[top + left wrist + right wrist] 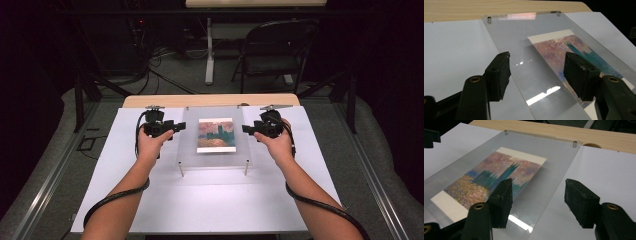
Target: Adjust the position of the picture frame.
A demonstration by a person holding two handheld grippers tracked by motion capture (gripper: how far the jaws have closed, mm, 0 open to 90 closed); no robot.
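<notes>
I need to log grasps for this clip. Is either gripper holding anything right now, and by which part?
Nothing is held. The left gripper and the right gripper are both open, each straddling a side edge of the clear sheet over the picture.

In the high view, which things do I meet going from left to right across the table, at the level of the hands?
White sheet → left tongs → clear panel → painted print → right tongs.

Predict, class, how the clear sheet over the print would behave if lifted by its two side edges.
The clear sheet probably stays stiff: it lies flat on corner pegs. Its glossy glare suggests a slippery grip. Both the left gripper and right gripper are open beside it.
</notes>
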